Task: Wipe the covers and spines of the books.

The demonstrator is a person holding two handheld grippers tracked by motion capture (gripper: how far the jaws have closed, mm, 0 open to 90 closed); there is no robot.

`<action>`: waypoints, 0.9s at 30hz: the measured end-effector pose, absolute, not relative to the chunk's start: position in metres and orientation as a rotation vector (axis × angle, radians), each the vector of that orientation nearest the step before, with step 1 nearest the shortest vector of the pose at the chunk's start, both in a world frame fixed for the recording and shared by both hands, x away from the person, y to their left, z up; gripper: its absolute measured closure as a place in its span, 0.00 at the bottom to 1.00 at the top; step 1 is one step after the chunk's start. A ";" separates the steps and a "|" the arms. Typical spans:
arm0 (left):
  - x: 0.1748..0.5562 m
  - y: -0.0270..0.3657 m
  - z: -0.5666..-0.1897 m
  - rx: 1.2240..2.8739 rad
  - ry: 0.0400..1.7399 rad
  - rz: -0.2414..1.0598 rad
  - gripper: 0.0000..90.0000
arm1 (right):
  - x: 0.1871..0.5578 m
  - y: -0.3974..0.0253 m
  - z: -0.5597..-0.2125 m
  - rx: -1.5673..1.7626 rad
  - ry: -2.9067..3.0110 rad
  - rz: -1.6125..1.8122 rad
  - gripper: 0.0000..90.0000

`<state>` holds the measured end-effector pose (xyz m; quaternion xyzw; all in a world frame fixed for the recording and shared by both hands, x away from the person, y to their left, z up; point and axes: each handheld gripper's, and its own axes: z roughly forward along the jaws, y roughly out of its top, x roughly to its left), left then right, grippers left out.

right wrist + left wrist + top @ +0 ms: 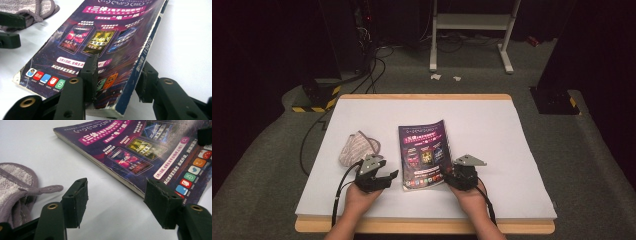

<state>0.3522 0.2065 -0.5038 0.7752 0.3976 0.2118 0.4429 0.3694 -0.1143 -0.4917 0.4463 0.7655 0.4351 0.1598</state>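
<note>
Right gripper view, right gripper (117, 75) straddling magazine (100, 37) spine corner, cloth (30, 8) beyond

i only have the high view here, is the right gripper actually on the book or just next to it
Observer: In the right gripper view the right gripper straddles the spine corner of the book: one jaw lies on the cover, the other is outside the spine.
Operator: is the book lifted at all
Observer: That near corner looks raised a little off the white table; I can't tell whether the jaws are pressing it.
Operator: and the left one
Observer: The left gripper is open, with bare table between its jaws. The book's page edge lies just ahead, and the grey cloth is off to its side, untouched.
</note>
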 end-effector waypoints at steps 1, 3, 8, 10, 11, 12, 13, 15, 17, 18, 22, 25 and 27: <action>0.352 0.206 -0.504 1.926 0.981 0.531 0.40 | 0.370 -0.114 -0.491 1.273 2.191 1.236 0.67; 0.352 0.206 -0.504 1.925 0.979 0.530 0.40 | 0.371 -0.114 -0.491 1.264 2.191 1.230 0.68; 0.352 0.209 -0.503 1.897 0.985 0.513 0.39 | 0.373 -0.115 -0.489 1.296 2.164 1.244 0.78; 0.351 0.209 -0.502 1.896 0.980 0.514 0.39 | 0.375 -0.116 -0.488 1.302 2.153 1.253 0.81; 0.350 0.209 -0.501 1.893 0.975 0.517 0.39 | 0.375 -0.117 -0.488 1.307 2.145 1.257 0.82; 0.349 0.210 -0.500 1.888 0.973 0.516 0.39 | 0.377 -0.118 -0.487 1.309 2.137 1.262 0.84; 0.349 0.210 -0.499 1.886 0.972 0.519 0.39 | 0.378 -0.119 -0.486 1.311 2.129 1.268 0.86; 0.348 0.211 -0.498 1.889 0.972 0.517 0.39 | 0.380 -0.120 -0.484 1.321 2.112 1.279 0.89; 0.347 0.211 -0.497 1.895 0.967 0.526 0.38 | 0.381 -0.121 -0.482 1.310 2.088 1.296 0.92; 0.347 0.211 -0.497 1.895 0.963 0.529 0.38 | 0.381 -0.122 -0.480 1.309 2.077 1.307 0.93; 0.347 0.211 -0.495 1.896 0.957 0.529 0.38 | 0.379 -0.123 -0.476 1.282 2.057 1.334 0.94; 0.346 0.211 -0.494 1.887 0.956 0.547 0.38 | 0.374 -0.123 -0.471 1.248 2.032 1.375 0.94; 0.347 0.212 -0.494 1.879 0.965 0.536 0.38 | 0.371 -0.121 -0.467 1.199 2.033 1.371 0.94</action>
